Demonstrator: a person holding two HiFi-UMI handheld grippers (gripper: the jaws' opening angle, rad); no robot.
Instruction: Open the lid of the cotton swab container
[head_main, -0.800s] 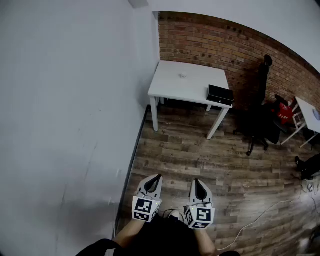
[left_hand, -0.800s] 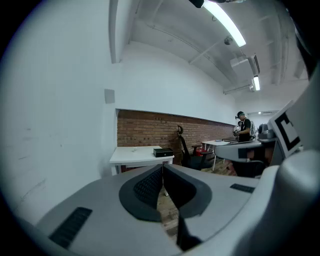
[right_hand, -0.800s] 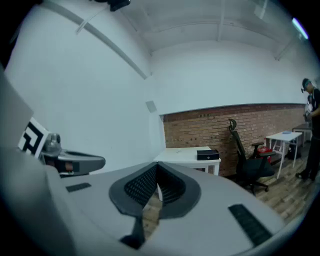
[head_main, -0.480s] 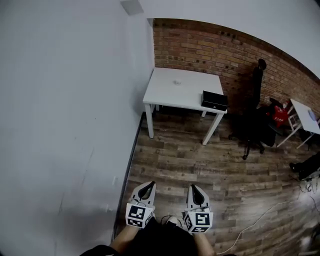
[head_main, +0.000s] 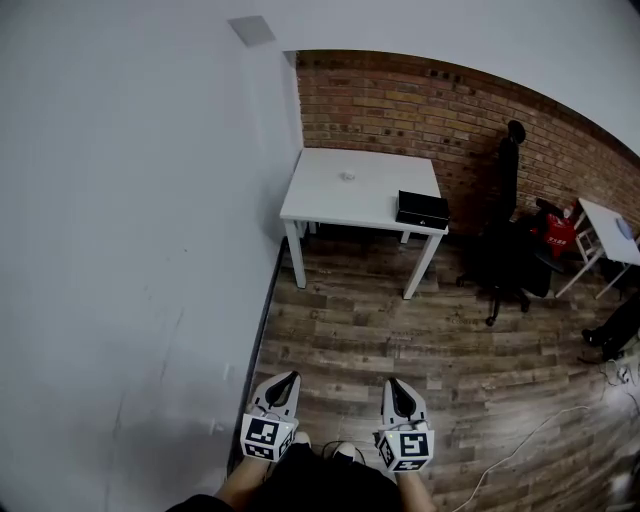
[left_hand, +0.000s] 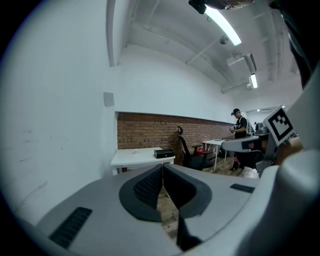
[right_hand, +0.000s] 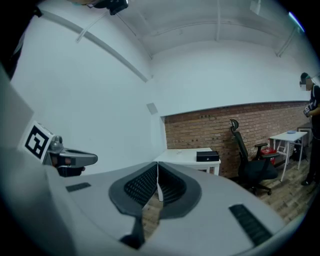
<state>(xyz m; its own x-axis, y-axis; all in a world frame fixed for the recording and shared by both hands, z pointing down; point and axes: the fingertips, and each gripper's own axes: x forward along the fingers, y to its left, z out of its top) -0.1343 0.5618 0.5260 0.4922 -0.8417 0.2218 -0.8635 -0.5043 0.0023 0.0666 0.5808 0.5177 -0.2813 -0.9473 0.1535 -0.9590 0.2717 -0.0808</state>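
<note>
A white table (head_main: 330, 200) stands far ahead against the brick wall. On it lie a small pale object (head_main: 347, 177), too small to identify, and a black box (head_main: 422, 209). My left gripper (head_main: 289, 379) and right gripper (head_main: 392, 384) are held side by side low in the head view, over the wooden floor and far from the table. Both are shut with nothing between the jaws. The left gripper view shows its jaws (left_hand: 163, 168) closed, with the table (left_hand: 135, 158) beyond. In the right gripper view the jaws (right_hand: 157, 167) are closed too, and the table (right_hand: 180, 157) is in the distance.
A white wall (head_main: 130, 250) runs along the left. A black office chair (head_main: 508, 250) stands right of the table, and another white table (head_main: 612, 228) with red items is at the far right. Cables (head_main: 530, 435) lie on the floor. A person (left_hand: 240, 125) stands far off.
The table has shifted lower and to the left in the head view. Both grippers have dropped toward the bottom edge and stand slightly further apart. Both stay shut.
</note>
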